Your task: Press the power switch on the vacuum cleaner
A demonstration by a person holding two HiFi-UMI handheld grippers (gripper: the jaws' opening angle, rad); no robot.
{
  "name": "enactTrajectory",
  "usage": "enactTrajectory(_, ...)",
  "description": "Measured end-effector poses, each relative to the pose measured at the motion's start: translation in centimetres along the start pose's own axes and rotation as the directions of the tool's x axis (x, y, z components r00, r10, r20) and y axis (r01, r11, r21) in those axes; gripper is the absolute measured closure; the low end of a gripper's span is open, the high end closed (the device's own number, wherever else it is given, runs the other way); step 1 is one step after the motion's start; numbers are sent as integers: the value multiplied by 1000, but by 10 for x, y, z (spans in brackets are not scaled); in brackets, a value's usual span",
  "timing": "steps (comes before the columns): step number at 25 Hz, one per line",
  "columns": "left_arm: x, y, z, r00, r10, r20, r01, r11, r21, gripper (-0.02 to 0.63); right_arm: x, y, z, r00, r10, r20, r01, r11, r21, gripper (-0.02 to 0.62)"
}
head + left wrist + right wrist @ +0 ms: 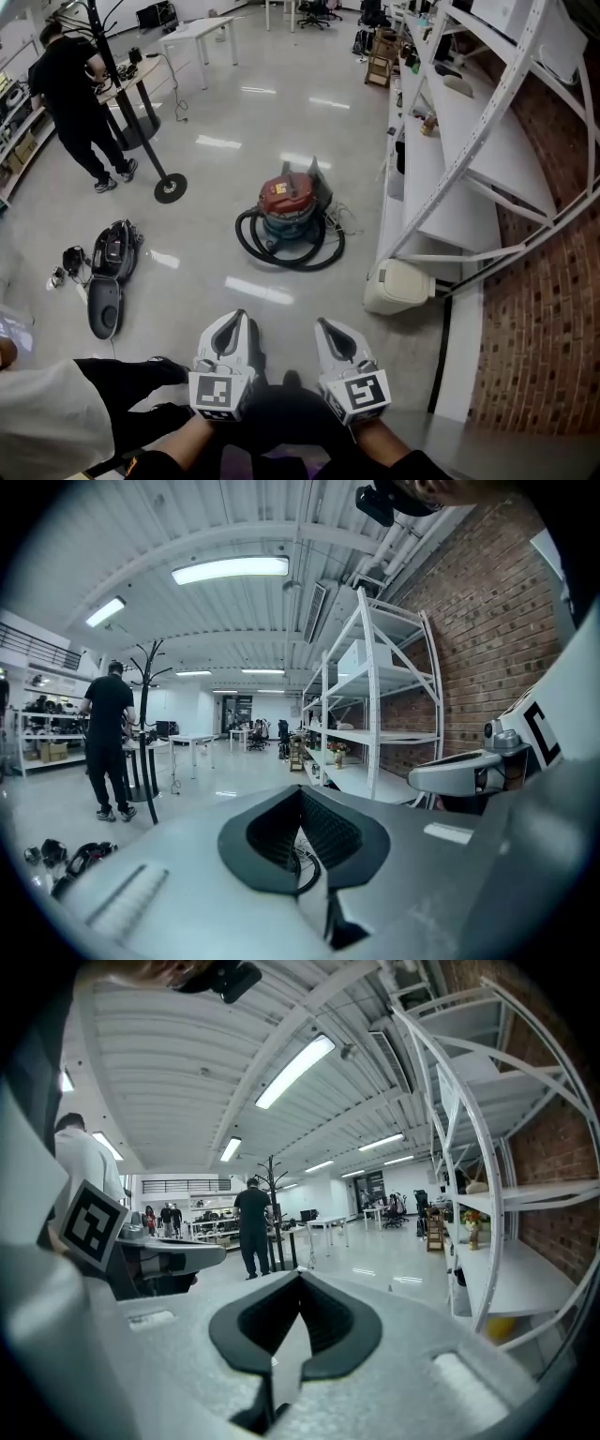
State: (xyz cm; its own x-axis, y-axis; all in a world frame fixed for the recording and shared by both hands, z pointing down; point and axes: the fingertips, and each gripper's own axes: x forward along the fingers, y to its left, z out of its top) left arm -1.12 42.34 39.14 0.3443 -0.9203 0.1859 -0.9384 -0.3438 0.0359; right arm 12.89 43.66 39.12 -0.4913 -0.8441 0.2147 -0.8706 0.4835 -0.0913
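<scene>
Left gripper [239,321] and right gripper [325,328] side by side, jaws together, empty, vacuum cleaner [289,202] well ahead.

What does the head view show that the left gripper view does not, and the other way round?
Only the head view: the red body of the vacuum cleaner and a white bin on the floor. Only the left gripper view: the lit ceiling lights. Both: the person in black, the coat stand, the white shelving and the brick wall.
</scene>
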Motion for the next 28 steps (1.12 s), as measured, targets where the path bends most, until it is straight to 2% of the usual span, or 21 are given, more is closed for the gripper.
enactTrajectory(6,29,4,-10,999,-40,-19,40,999,-23,591,15,-10,-8,1000,-16,-23,15,1000,-8,603)
enactTrajectory(12,71,24,-6,997,-77,-22,76,996,-37,591,55,-18,-4,997,-35,-76,35,999,-5,603)
enactTrajectory(19,139,77,-4,995,-91,-50,87,993,-76,591,134,-37,-7,986,-63,-155,65,998,11,603)
enactTrajectory(25,192,130,12,993,-110,-34,106,989,-101,591,208,-41,25,983,-80,-162,78,997,-20,603)
enactTrajectory(28,211,148,22,993,-120,-22,117,989,-85,591,234,-43,35,982,-93,-166,90,996,-28,603)
